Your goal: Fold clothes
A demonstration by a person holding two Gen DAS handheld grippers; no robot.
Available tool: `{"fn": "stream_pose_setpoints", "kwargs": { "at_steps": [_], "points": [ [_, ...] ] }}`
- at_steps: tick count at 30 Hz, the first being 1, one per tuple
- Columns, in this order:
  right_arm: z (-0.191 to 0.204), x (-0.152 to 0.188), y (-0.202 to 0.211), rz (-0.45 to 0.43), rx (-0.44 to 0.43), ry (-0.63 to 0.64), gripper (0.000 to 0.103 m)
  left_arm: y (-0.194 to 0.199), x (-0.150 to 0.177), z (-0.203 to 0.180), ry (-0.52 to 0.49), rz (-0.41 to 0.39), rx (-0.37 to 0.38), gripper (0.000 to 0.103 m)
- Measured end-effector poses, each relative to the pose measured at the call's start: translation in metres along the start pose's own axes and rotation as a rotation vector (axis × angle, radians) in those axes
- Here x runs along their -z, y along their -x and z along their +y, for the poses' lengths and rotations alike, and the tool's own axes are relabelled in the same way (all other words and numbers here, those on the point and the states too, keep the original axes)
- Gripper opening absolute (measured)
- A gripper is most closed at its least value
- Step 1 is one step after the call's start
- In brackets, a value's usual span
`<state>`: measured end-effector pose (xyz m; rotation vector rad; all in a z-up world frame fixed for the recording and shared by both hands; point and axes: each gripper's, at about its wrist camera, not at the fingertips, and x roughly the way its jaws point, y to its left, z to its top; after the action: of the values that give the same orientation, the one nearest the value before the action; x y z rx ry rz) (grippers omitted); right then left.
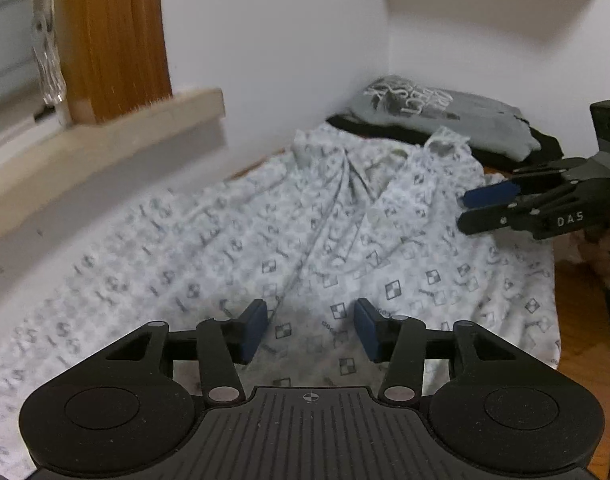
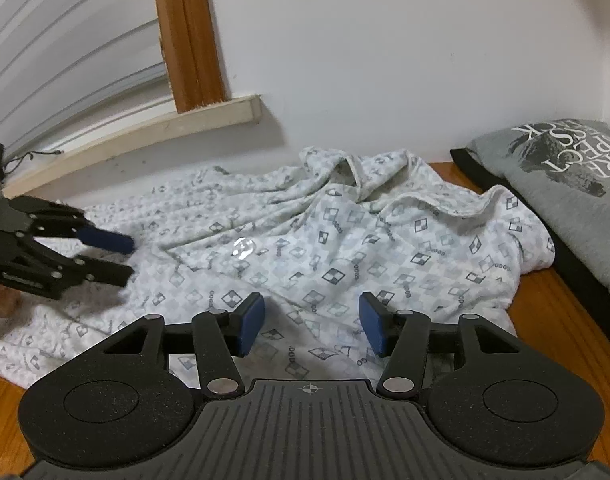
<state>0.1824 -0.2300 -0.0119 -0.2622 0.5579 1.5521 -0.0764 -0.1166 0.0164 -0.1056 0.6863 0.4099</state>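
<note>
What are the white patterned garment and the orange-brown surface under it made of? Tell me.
White patterned garment: looks like soft, matte woven or knit fabric, since it creases and bunches; the exact fibre is unclear. Orange-brown surface: apparently wood or wood-look laminate, with faint grain lines and a slight sheen.

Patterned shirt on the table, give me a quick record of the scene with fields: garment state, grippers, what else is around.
garment: white patterned shirt, spread out crumpled, not yet folded
surface: wooden table
left gripper: open, above the shirt, holding nothing
right gripper: open, above the shirt, holding nothing
finished pile: folded grey printed shirt lying on a black garment, in the corner
backdrop: white wall, window sill
</note>
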Motion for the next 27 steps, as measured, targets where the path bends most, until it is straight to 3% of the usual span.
{"fn": "stream_pose_setpoints", "kwargs": {
  "at_steps": [1,4,7,10,14,19,25,27],
  "points": [
    [-0.001,0.0,0.0,-0.002,-0.001,-0.003,0.053,0.0,0.002,-0.001,0.0,-0.006,0.005,0.03],
    [-0.002,0.0,0.001,-0.008,-0.005,-0.013,0.053,0.007,0.007,-0.009,-0.036,-0.022,-0.013,0.011],
    [-0.004,0.0,0.002,-0.014,-0.009,-0.022,0.053,0.021,0.01,-0.017,-0.059,-0.066,-0.032,0.003],
    [-0.004,0.0,0.003,-0.016,-0.012,-0.028,0.053,0.045,0.016,-0.03,-0.093,-0.131,-0.04,0.002],
    [-0.005,0.0,0.003,-0.018,-0.015,-0.032,0.054,0.059,0.03,-0.05,-0.142,-0.097,0.0,0.003],
    [-0.005,0.0,0.003,-0.02,-0.017,-0.038,0.054,0.056,0.033,-0.055,-0.147,-0.055,0.002,0.007],
    [-0.006,0.0,0.004,-0.019,-0.015,-0.041,0.054,0.07,0.016,-0.036,-0.072,-0.13,-0.001,0.042],
    [-0.007,0.0,0.004,-0.02,-0.014,-0.043,0.054,0.068,0.01,-0.025,-0.045,-0.142,-0.015,0.047]
  ]
}}
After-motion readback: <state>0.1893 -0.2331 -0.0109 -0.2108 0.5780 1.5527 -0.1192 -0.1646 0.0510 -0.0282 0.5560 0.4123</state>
